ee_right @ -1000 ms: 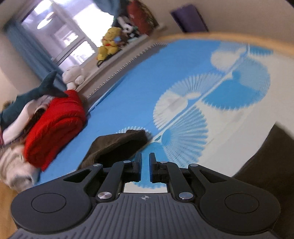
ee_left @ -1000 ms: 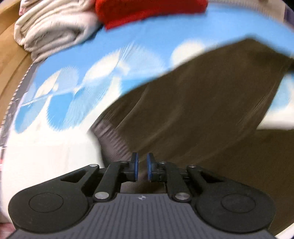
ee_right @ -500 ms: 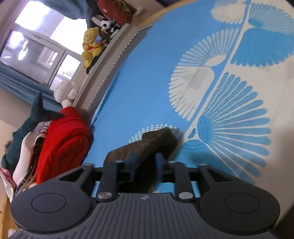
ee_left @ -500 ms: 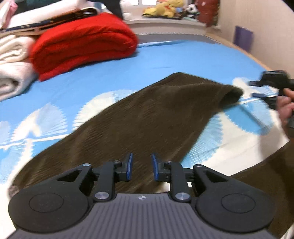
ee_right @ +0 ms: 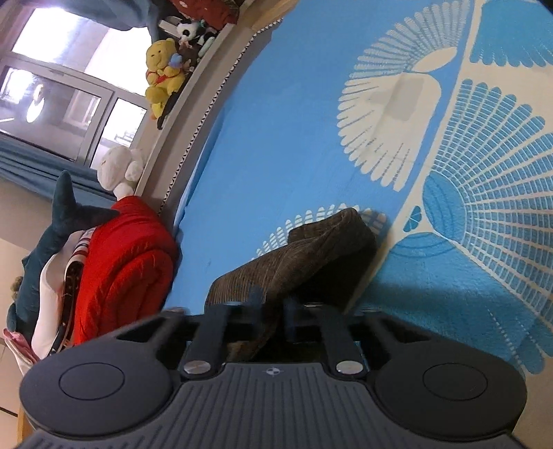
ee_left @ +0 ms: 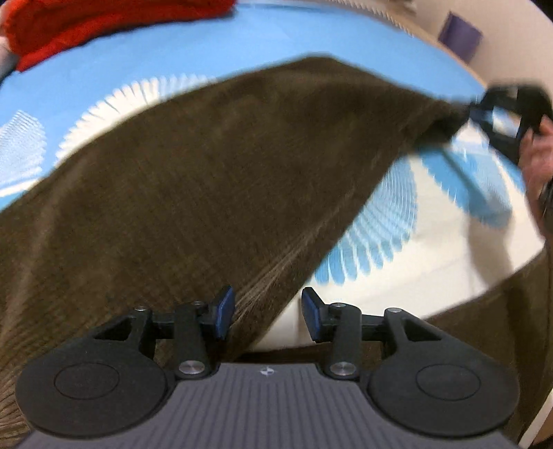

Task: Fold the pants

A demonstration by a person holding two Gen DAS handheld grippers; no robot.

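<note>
Left wrist view: the left tongs (ee_left: 266, 311) stand released, their blue pads well apart, with the inner edge of one leg of the dark brown corduroy pants (ee_left: 214, 179) running between them but not pinched. That leg stretches from the near left up toward the far right across the blue bed sheet with white fan patterns (ee_left: 397, 221). At its far right end the cuff is gathered in the right tongs (ee_left: 473, 110), held by the person's hand (ee_left: 539, 162). A second band of brown cloth crosses the near right corner, probably the other leg, though blur makes that uncertain. A folded red blanket (ee_left: 86, 24) lies at the far left of the bed.

Right wrist view: the right tongs (ee_right: 273, 311) are clenched on the cuff of the pants (ee_right: 311, 255), which bunches up in front of them above the sheet (ee_right: 293, 121). The red blanket (ee_right: 124, 266) sits to the left on other folded bedding, with a yellow plush bear (ee_right: 162, 76) on the ledge by the window.

By my judgement the fold is at an early stage: one leg end is gripped and no completed fold shows. Closing the left tongs, laying leg onto leg and folding the length down all appear left to do.
</note>
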